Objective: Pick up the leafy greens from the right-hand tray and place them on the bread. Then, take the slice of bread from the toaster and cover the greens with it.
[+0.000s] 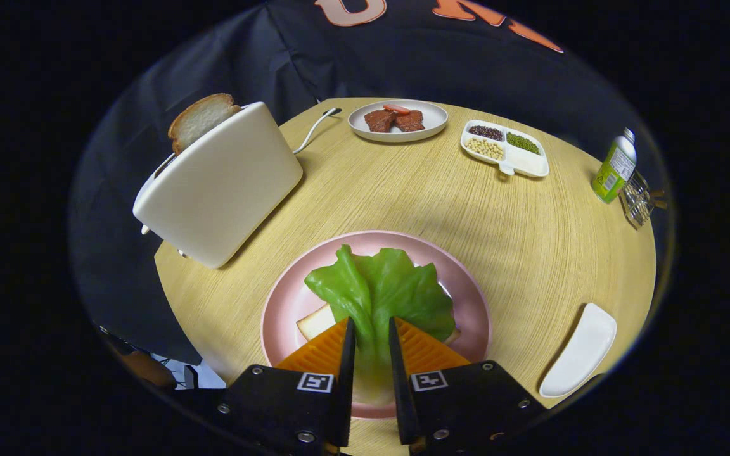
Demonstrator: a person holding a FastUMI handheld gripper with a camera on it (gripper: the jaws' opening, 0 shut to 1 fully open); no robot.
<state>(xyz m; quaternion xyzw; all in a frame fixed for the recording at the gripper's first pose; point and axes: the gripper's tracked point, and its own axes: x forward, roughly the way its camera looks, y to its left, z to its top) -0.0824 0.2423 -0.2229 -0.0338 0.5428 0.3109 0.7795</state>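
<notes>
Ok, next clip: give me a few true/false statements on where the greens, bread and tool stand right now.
1. The leafy greens lie on the bread on the pink plate. True.
2. The toaster is empty. False: a bread slice stands up out of it.
3. The tool has a narrow gap between its fingers, with the near edge of the greens in that gap. True.
4. The small white tray holds greens. False: nothing lies on it.
5. The divided dish sits beside the toaster. False: it is across the table, by the meat plate.

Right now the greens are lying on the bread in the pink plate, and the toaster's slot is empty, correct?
Not quite. The gripper view shows a bread slice standing in the toaster. The greens do lie on the bread in the pink plate, between the gripper's fingers.
</notes>
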